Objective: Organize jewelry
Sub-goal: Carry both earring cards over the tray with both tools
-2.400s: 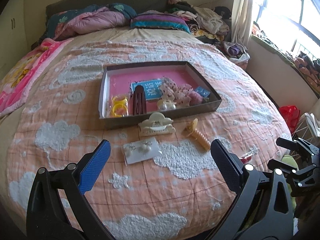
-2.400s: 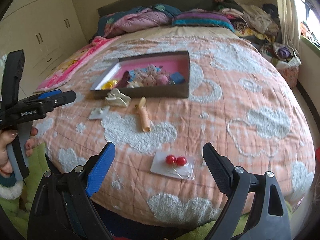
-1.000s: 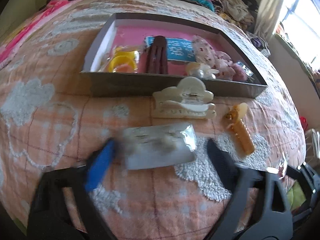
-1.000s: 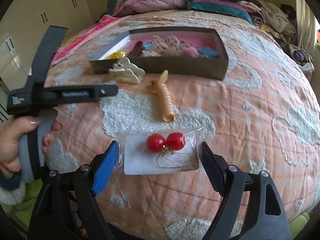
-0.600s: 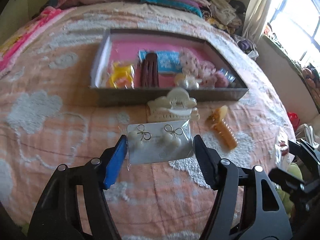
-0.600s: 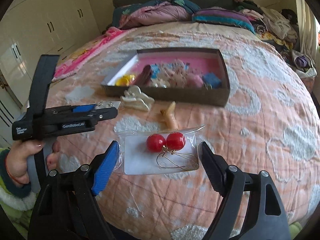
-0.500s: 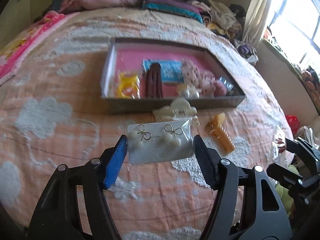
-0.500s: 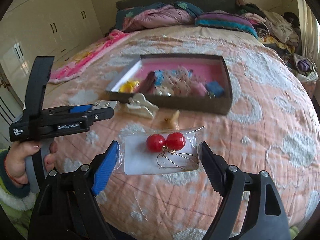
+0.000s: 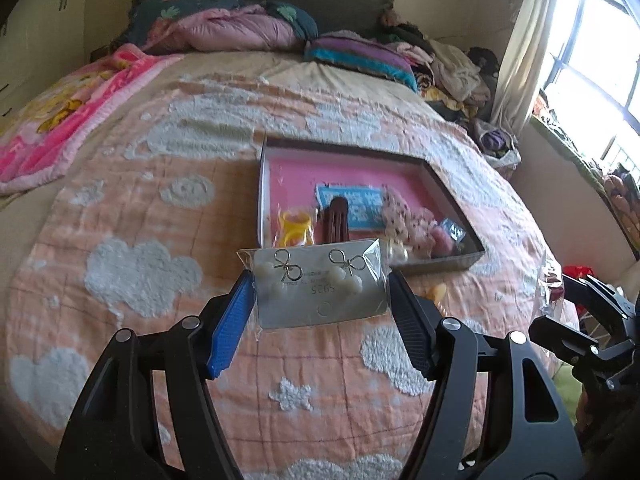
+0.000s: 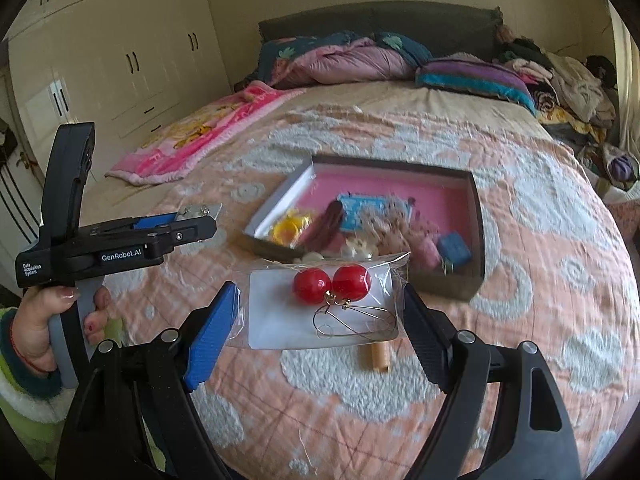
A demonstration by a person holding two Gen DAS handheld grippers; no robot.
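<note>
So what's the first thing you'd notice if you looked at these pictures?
Two shiny red ball earrings in a clear packet, pinched in the right gripper up above the bed. Next, the left gripper holds a packet of white bow earrings the same way. Behind both sits a box with a bright pink floor on the peach cloud blanket, with hair things inside.

Black tongs, one blue pad; white "GenRobot.AI" lettering; fuzzy green-white sleeve.

left gripper — closed onto pearl earring card, lifted | right gripper — red earring card raised, apparently clear of bed
</note>
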